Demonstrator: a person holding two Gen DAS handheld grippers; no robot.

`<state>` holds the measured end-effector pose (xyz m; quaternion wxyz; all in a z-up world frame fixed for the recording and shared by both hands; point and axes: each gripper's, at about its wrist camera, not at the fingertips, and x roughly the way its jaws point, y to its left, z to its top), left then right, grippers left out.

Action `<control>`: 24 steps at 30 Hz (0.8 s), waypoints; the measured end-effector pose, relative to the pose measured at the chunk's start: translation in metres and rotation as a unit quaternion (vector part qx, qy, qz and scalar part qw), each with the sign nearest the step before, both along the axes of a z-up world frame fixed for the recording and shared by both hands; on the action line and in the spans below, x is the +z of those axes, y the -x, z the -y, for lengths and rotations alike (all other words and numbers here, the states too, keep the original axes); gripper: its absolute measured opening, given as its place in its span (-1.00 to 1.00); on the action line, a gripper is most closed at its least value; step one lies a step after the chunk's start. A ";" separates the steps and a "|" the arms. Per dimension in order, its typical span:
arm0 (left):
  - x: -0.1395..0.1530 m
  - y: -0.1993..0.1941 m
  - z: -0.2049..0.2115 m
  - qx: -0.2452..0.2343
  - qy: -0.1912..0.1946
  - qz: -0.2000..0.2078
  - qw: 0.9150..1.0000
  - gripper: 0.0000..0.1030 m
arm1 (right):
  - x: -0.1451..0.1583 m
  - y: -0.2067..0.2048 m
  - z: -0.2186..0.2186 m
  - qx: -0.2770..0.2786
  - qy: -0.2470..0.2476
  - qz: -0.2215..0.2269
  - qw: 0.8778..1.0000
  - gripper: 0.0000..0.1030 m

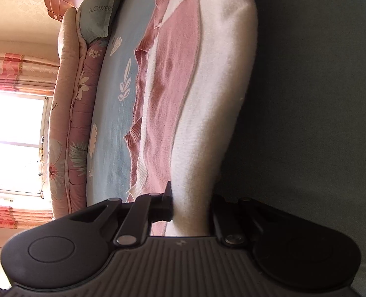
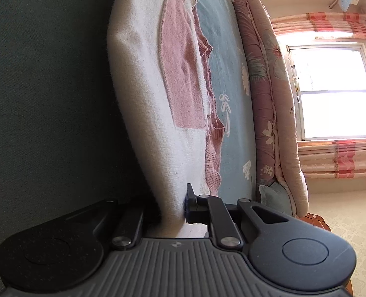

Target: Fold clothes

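A pink and white knitted sweater [image 1: 180,99] lies on a light blue floral bedsheet [image 1: 113,123]. Both views are rolled sideways. My left gripper [image 1: 190,205] is shut on a white edge of the sweater, which rises as a lifted fold in front of the camera. In the right wrist view the same sweater [image 2: 178,86] shows its pink panel and ribbed pink hem. My right gripper [image 2: 174,210] is shut on another white edge of it. Each grip hides one finger behind the cloth.
A dark grey-green cloth [image 1: 319,99] fills the side beyond the lifted fold. A pink floral quilt [image 1: 66,123] and a pillow [image 1: 98,10] lie along the bed's far side. A bright window [image 2: 331,91] with pink curtains stands behind.
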<state>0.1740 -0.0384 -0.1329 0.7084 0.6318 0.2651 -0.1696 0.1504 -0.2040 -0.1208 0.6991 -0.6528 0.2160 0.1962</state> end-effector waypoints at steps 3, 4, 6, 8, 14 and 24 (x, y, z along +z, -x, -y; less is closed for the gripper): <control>0.006 0.028 -0.002 -0.004 0.000 -0.007 1.000 -0.88 | 0.007 0.030 -0.001 0.004 -0.002 -0.016 1.000 -0.73; 0.009 0.038 -0.003 -0.005 0.001 -0.010 1.000 -0.88 | 0.009 0.041 -0.002 0.007 -0.002 -0.019 1.000 -0.73; 0.013 0.058 -0.002 -0.007 0.002 -0.015 1.000 -0.88 | 0.012 0.062 -0.003 0.013 0.000 -0.029 0.999 -0.73; 0.015 0.075 0.000 -0.008 0.003 -0.022 1.000 -0.88 | 0.013 0.077 -0.004 0.020 0.003 -0.036 0.999 -0.73; 0.004 0.099 0.002 -0.008 0.000 -0.033 0.999 -0.87 | -0.006 0.098 -0.007 0.011 0.007 -0.052 0.999 -0.70; 0.044 0.122 -0.019 0.016 0.063 -0.124 0.990 -0.14 | 0.013 0.110 0.030 -0.037 -0.039 -0.115 0.992 0.20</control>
